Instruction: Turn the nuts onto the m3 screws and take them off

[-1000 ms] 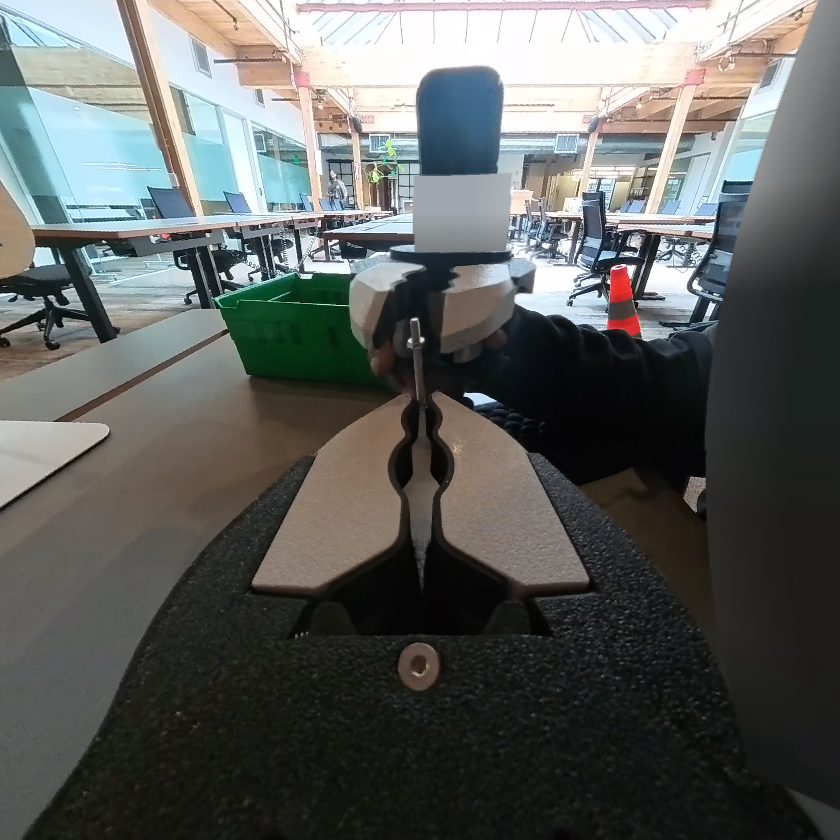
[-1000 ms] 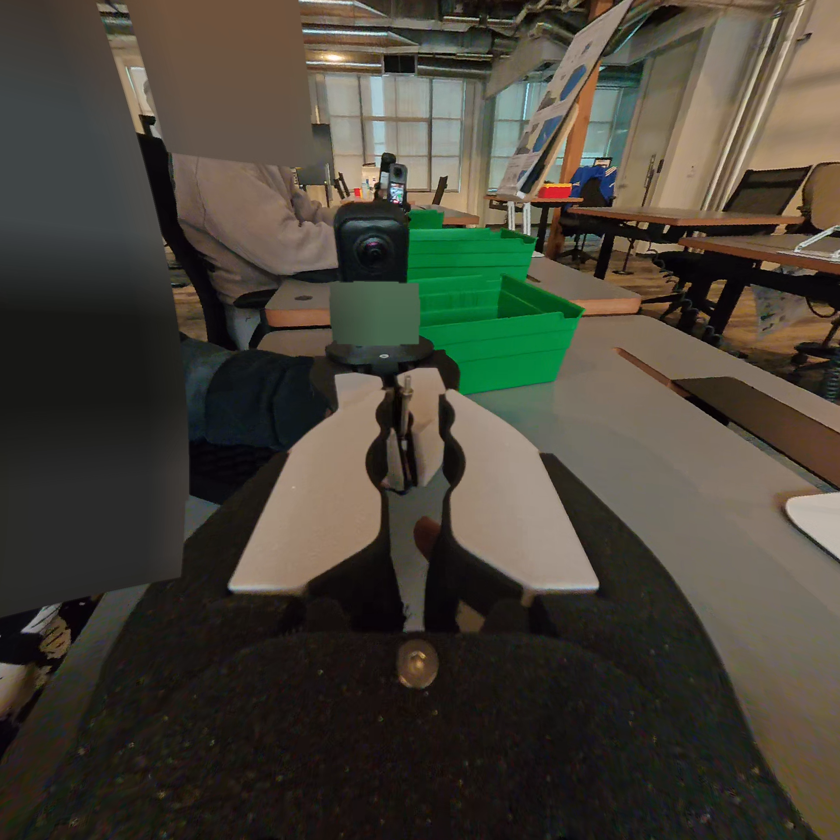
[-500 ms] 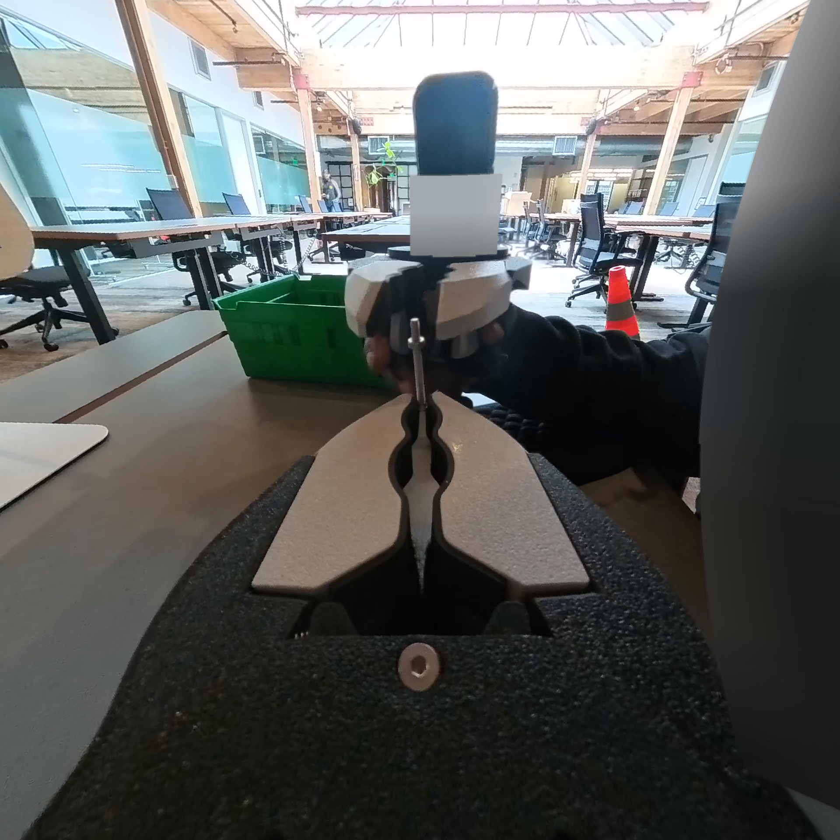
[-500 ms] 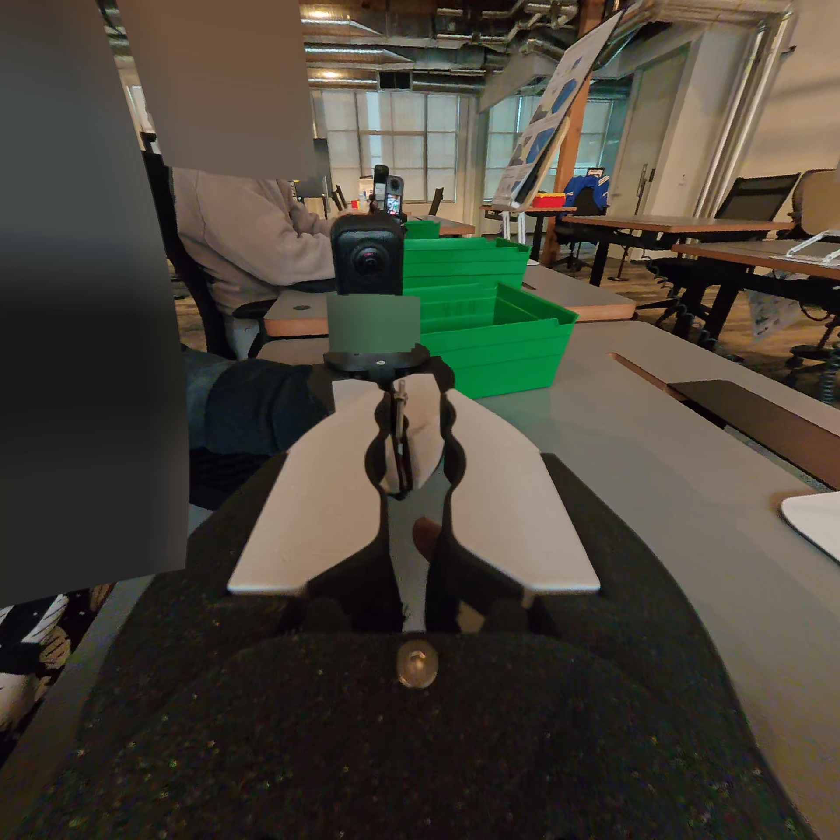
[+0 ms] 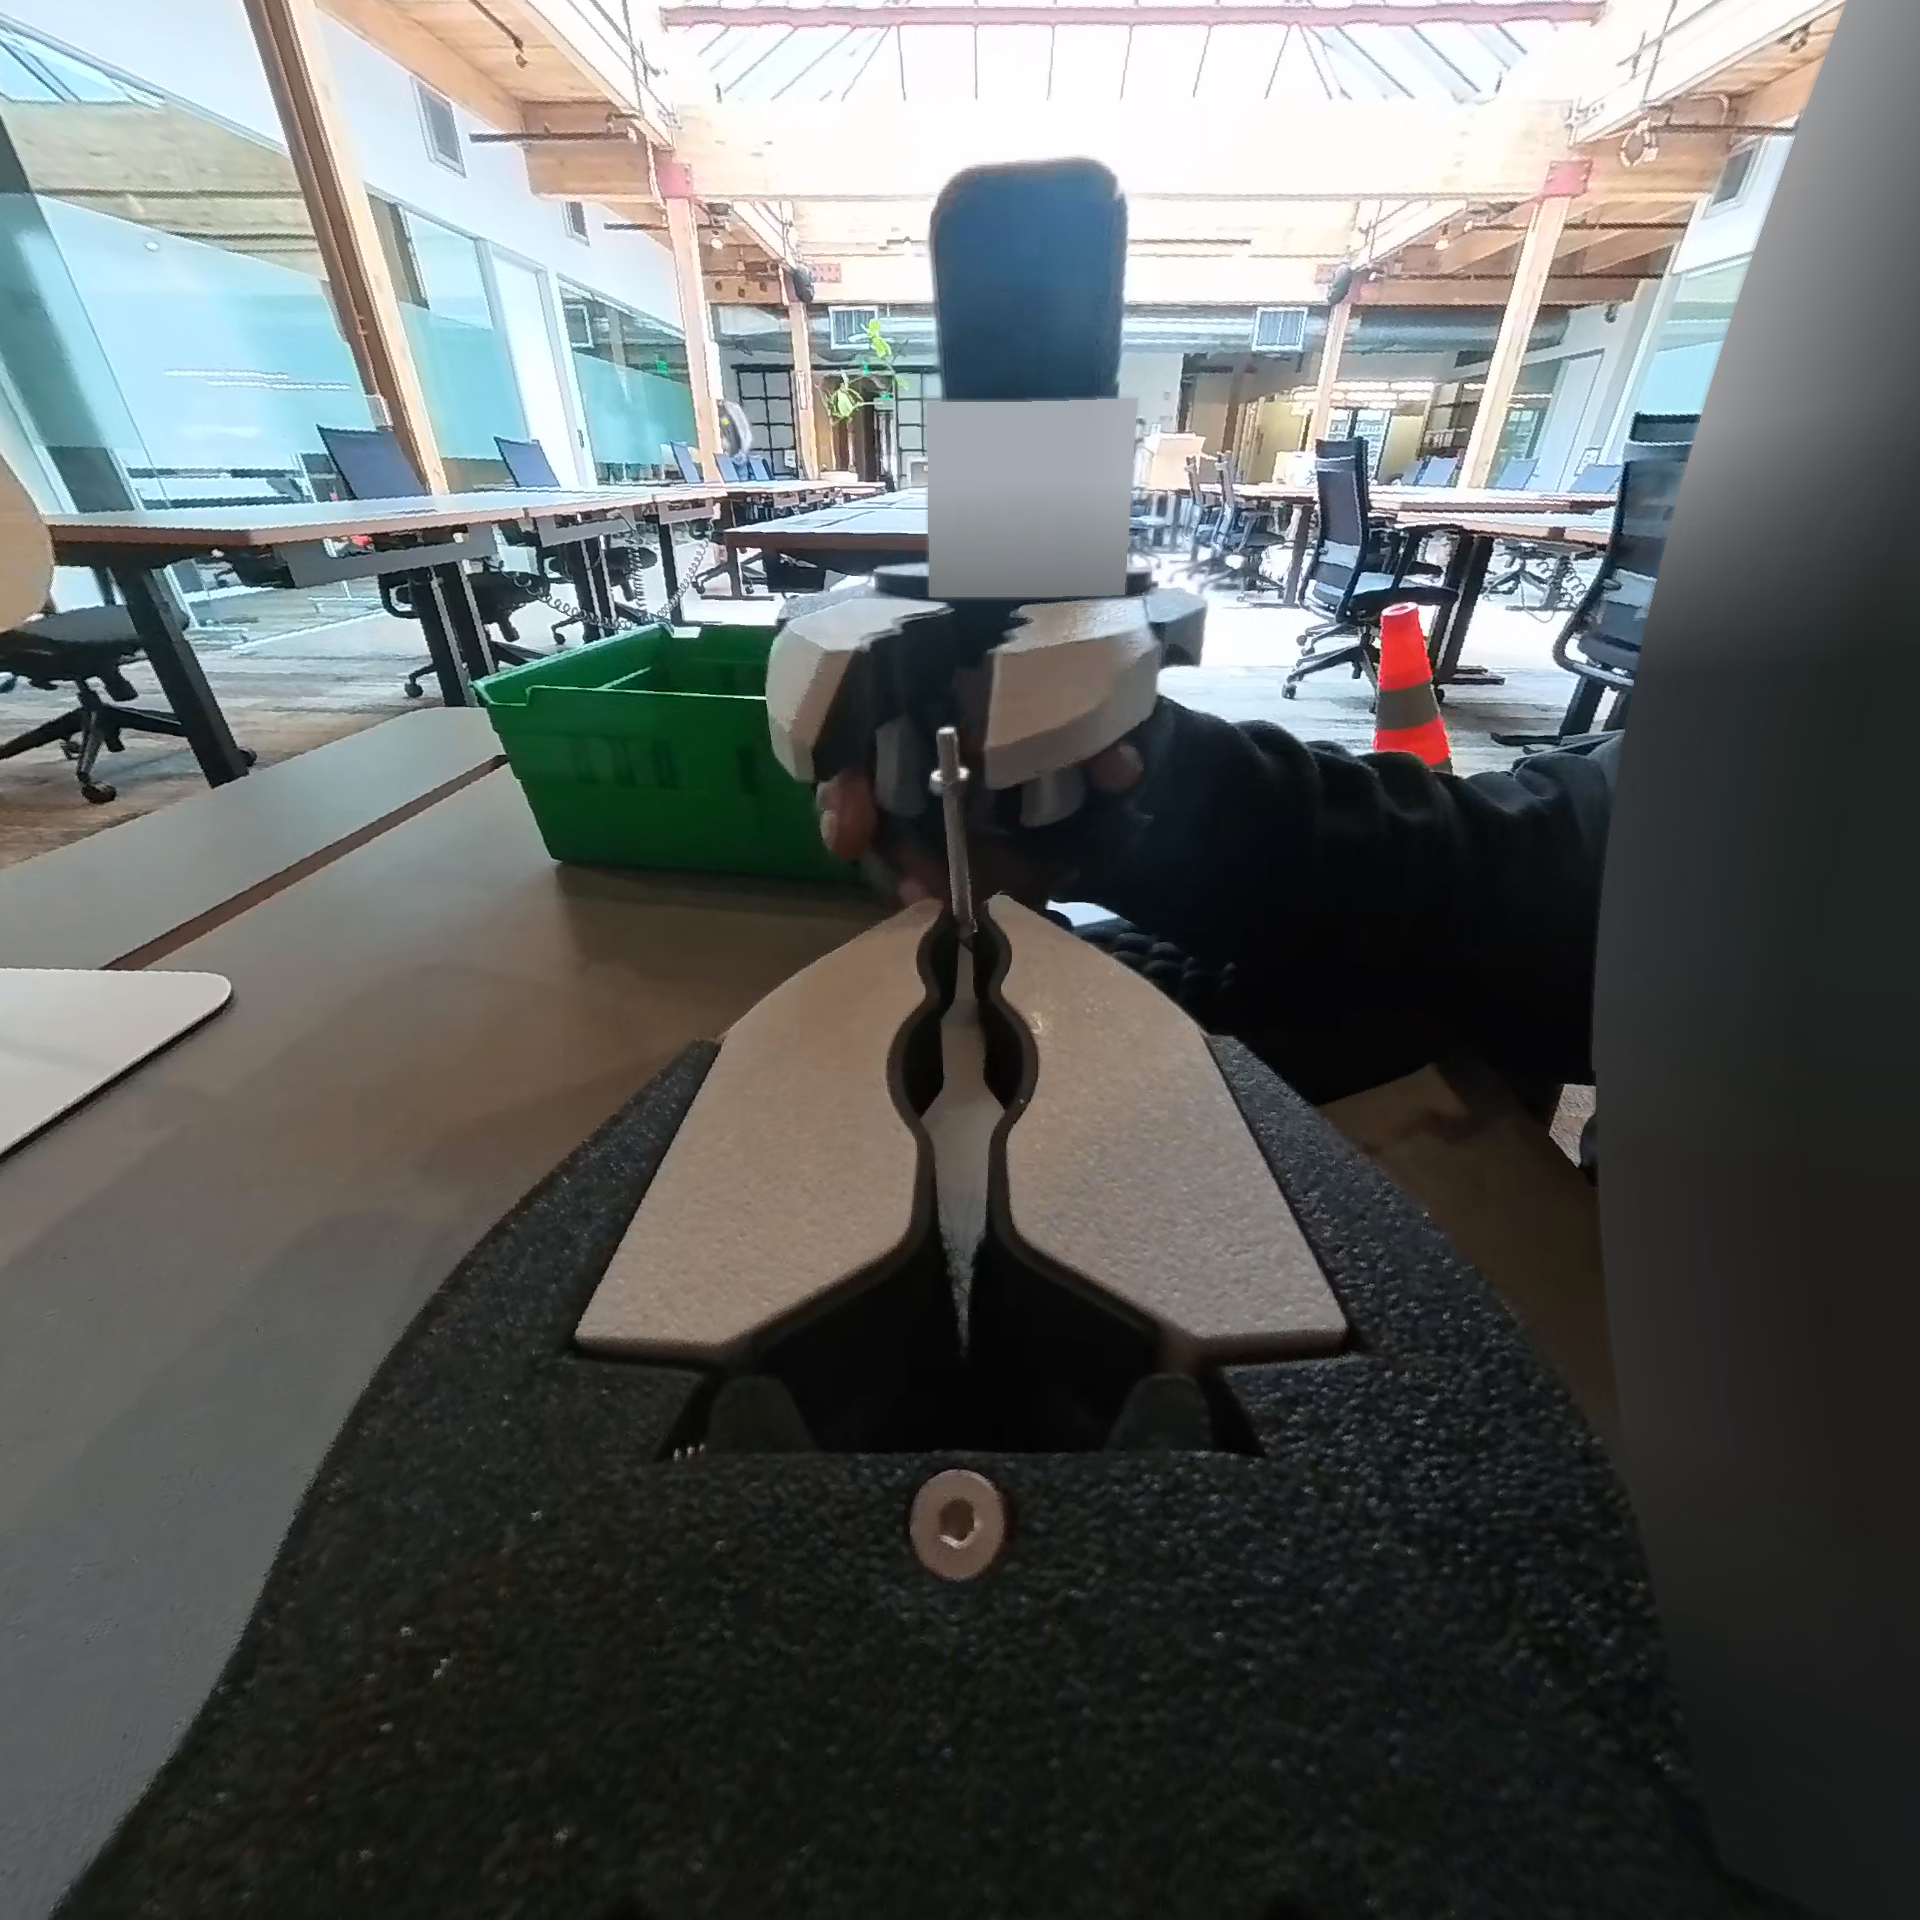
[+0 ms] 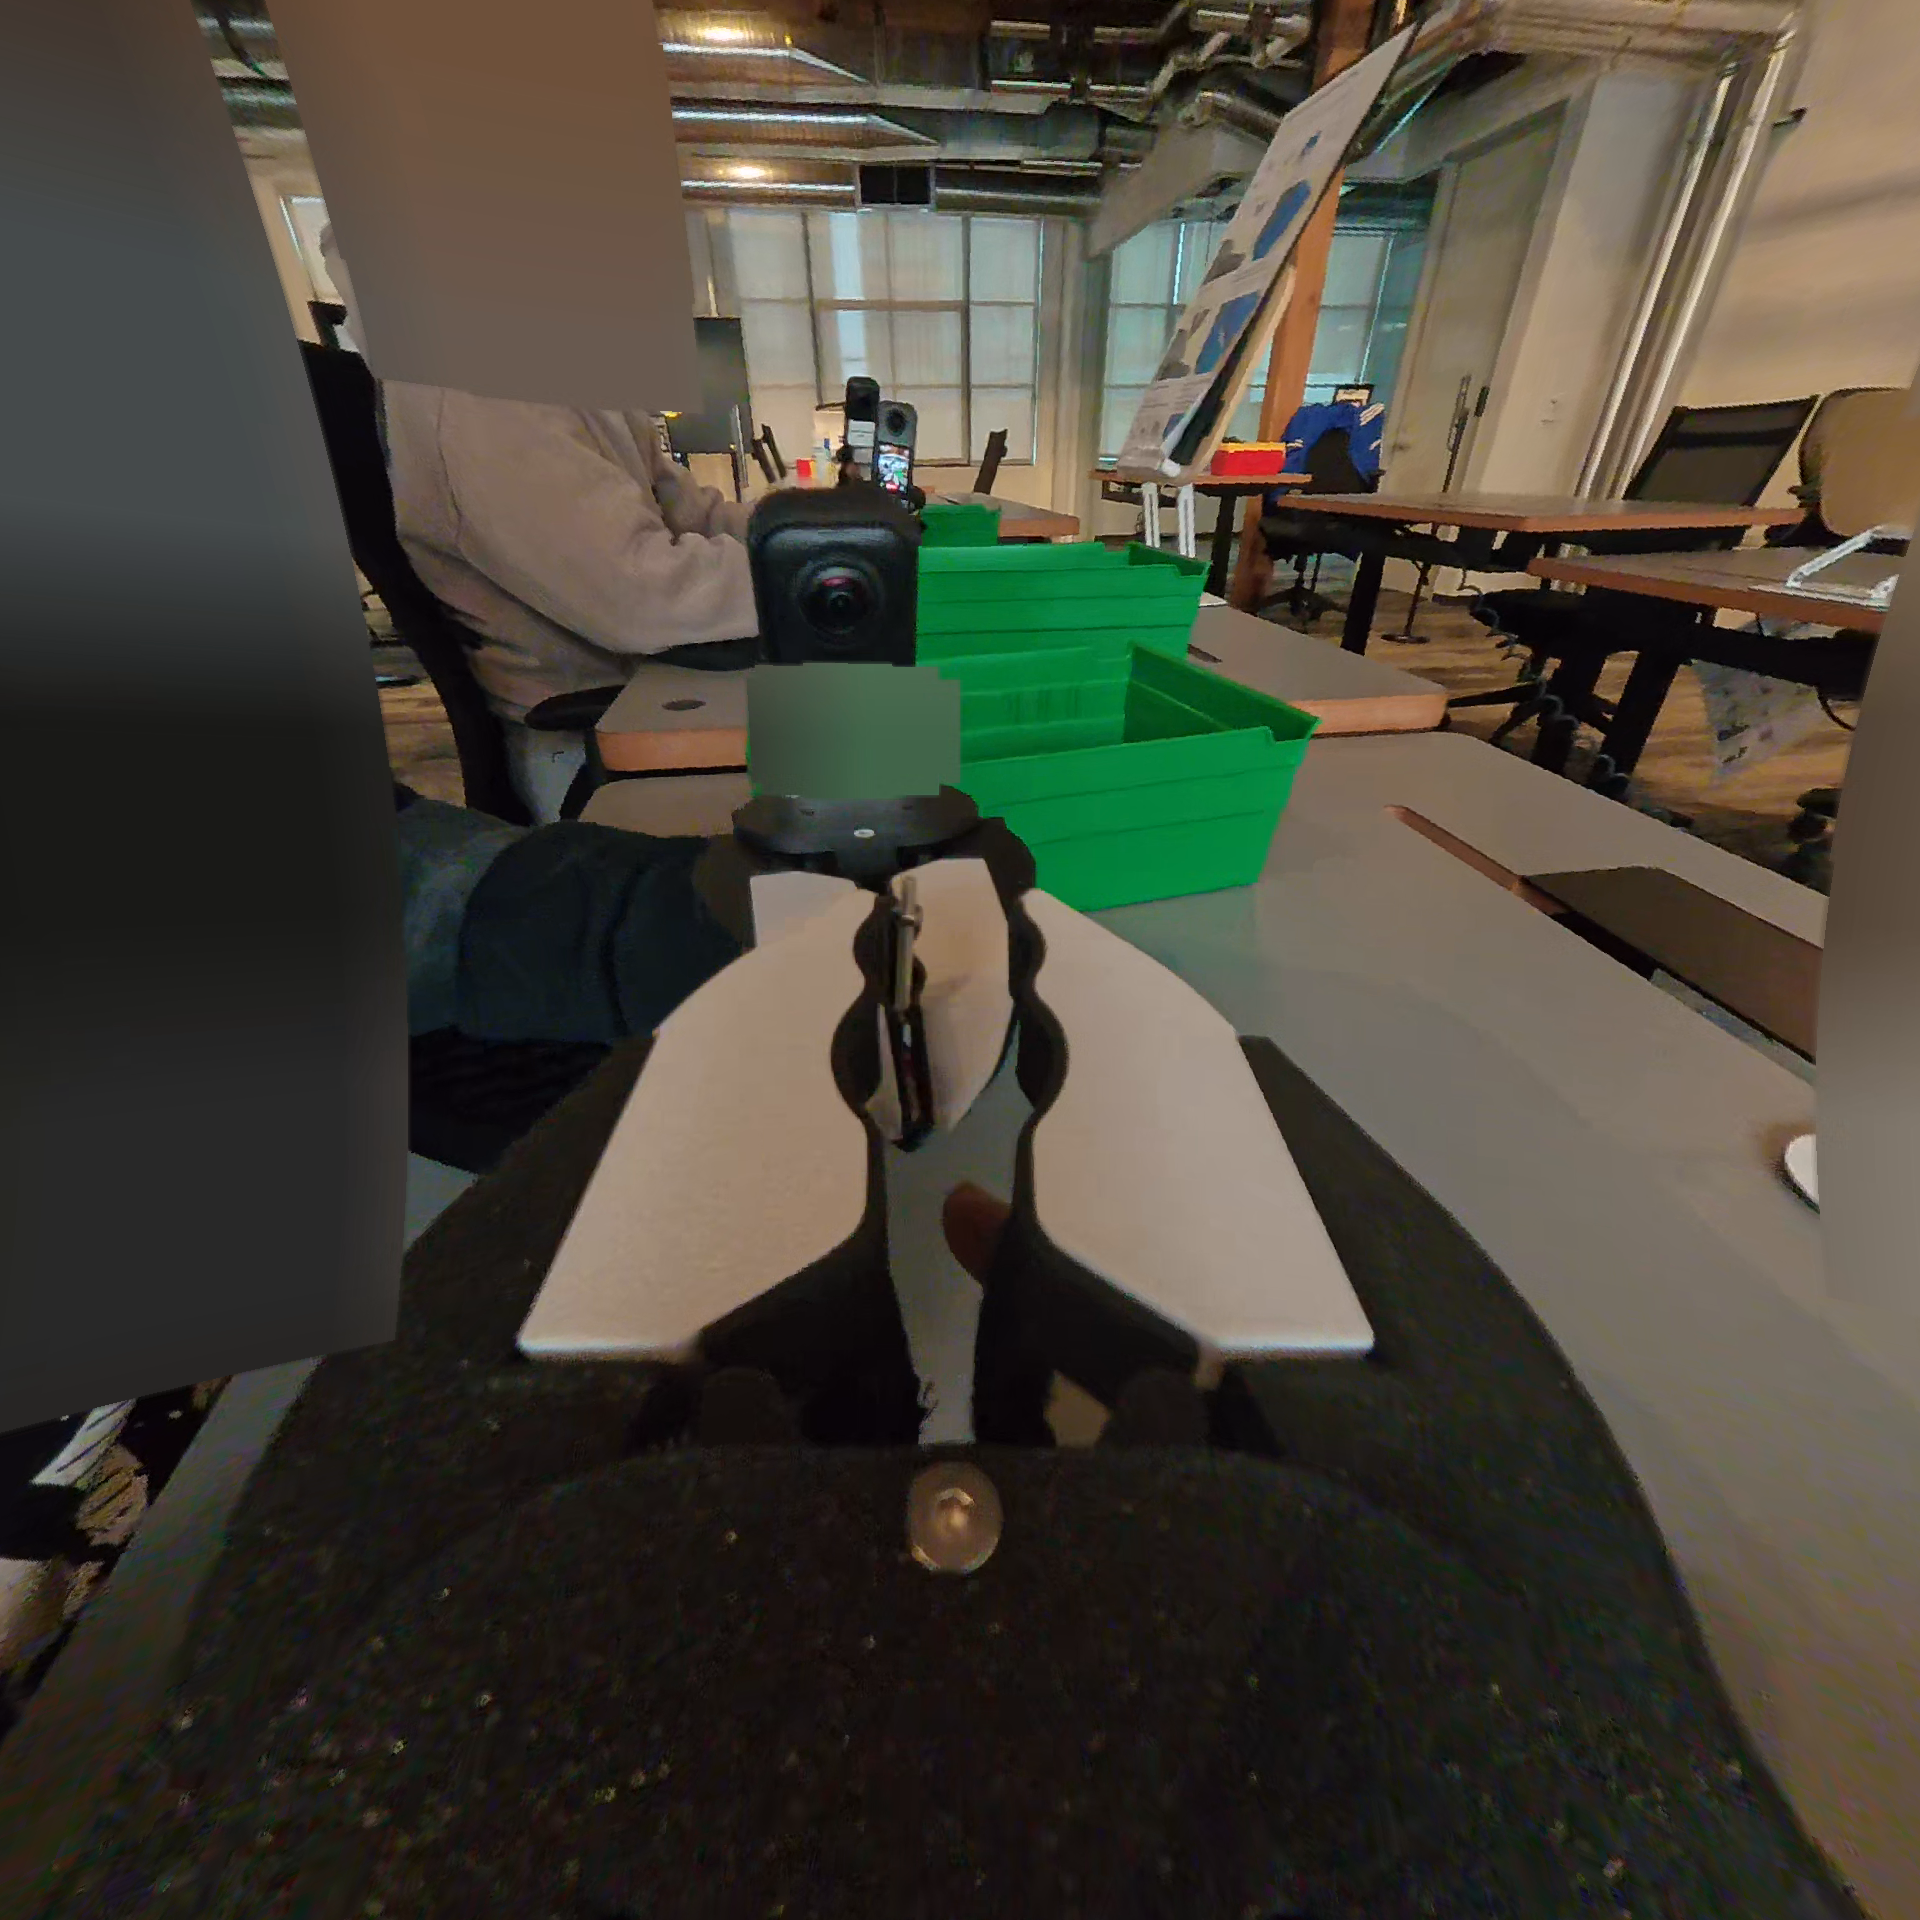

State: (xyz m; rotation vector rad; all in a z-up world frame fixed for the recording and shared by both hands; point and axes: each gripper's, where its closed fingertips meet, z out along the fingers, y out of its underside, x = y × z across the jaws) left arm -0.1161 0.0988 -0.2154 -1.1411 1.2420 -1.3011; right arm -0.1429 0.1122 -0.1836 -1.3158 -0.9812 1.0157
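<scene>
Shiny grey metal made up the screw (image 5: 957, 831), so it was likely hard, stiff, light and a bit slippery. It was thin, so a tight pinch low on its stem looked like the best hold.

Starting left of the screw, a green bin (image 5: 665, 758) sat on the brown table (image 5: 312, 1039), farther back. The left gripper (image 5: 964, 928) was clenched on the bottom end of the screw, with both fingertips pressed on it. The screw stood above those tips, up in the air over the table. Its long side ran almost straight up and down, and its free end pointed up. A small nut (image 5: 949, 775) sat on the screw near the top.

Just behind the screw was the right gripper (image 5: 961, 707). Its jaws stood apart around the top of the screw, and I could not tell if they touched the nut. To turn the nut, they would likely need to squeeze its flat sides.
</scene>
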